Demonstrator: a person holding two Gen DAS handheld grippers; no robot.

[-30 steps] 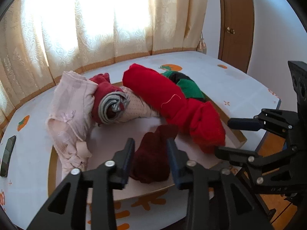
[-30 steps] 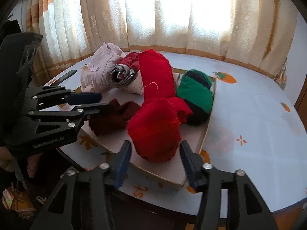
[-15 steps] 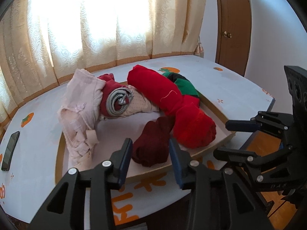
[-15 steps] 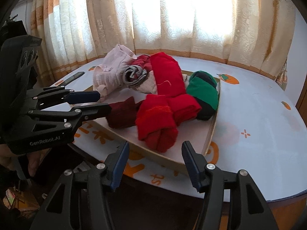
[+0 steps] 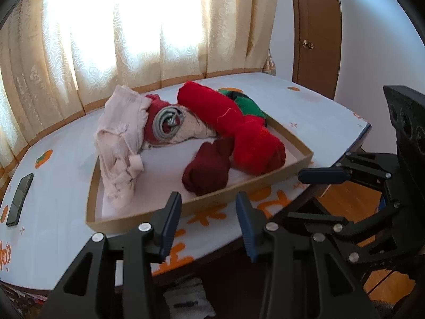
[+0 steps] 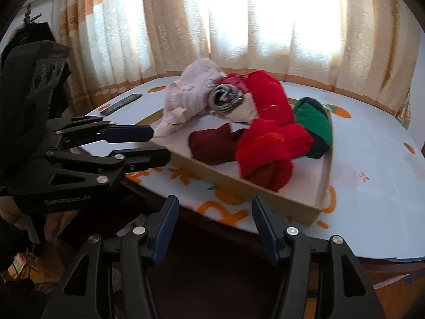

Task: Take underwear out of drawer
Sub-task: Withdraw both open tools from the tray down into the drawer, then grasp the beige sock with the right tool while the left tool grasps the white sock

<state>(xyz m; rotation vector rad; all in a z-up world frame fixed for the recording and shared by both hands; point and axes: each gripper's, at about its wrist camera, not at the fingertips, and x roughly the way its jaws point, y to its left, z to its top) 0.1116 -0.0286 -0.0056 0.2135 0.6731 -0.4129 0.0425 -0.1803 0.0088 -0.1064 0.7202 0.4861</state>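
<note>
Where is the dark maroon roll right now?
The dark maroon roll lies inside the drawer tray near its front wall, touching the bright red roll on its right.

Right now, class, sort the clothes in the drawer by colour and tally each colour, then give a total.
Red: 2, a long roll and a bundle
Maroon: 1, roll
Pink: 1, garment
Green and dark: 1, roll
Grey, dark red and pale: 1, roll
Total: 6, as far as the pile shows

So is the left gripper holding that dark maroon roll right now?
No, the left gripper is open and empty, short of the table edge, while the dark maroon roll lies in the drawer tray.
</note>
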